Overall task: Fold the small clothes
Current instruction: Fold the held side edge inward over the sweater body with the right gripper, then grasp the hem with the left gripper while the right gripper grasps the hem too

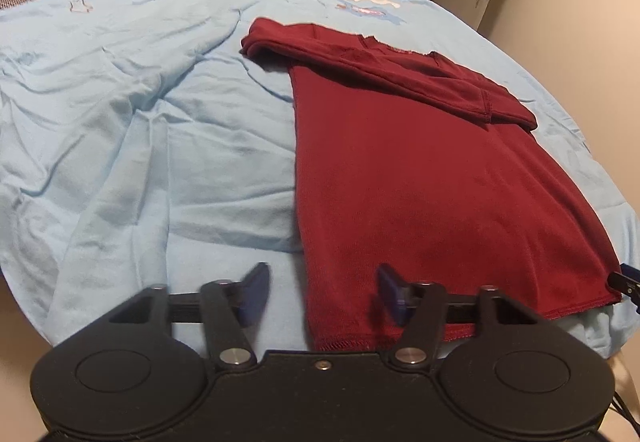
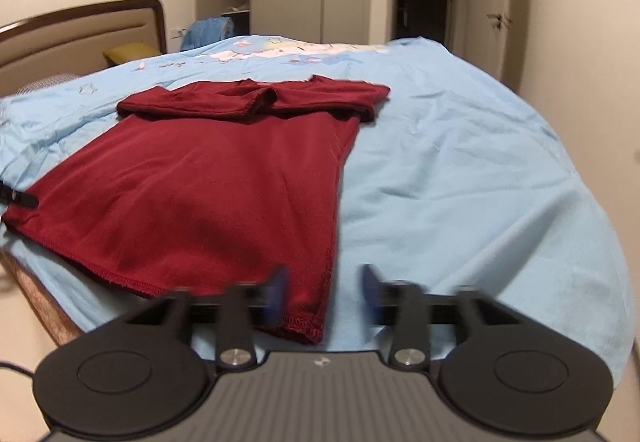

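Dark red knit shirt (image 1: 420,170) flat on light blue bedsheet (image 1: 140,122), sleeves folded in | left gripper (image 1: 322,296) spread wide at hem corner | right gripper (image 2: 325,294) spread, blurred, seemingly astride opposite corner

Two black handheld grippers

Left gripper (image 1: 322,296) and right gripper (image 2: 325,296): blue fingertip pads, silver pivot screws, round black discs at frame bottom.

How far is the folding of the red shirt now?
Done: both sleeves are folded across the top of the dark red shirt. In hand: nothing; the left gripper and right gripper are open near the hem corners on the blue bedsheet. Left: folding the body.
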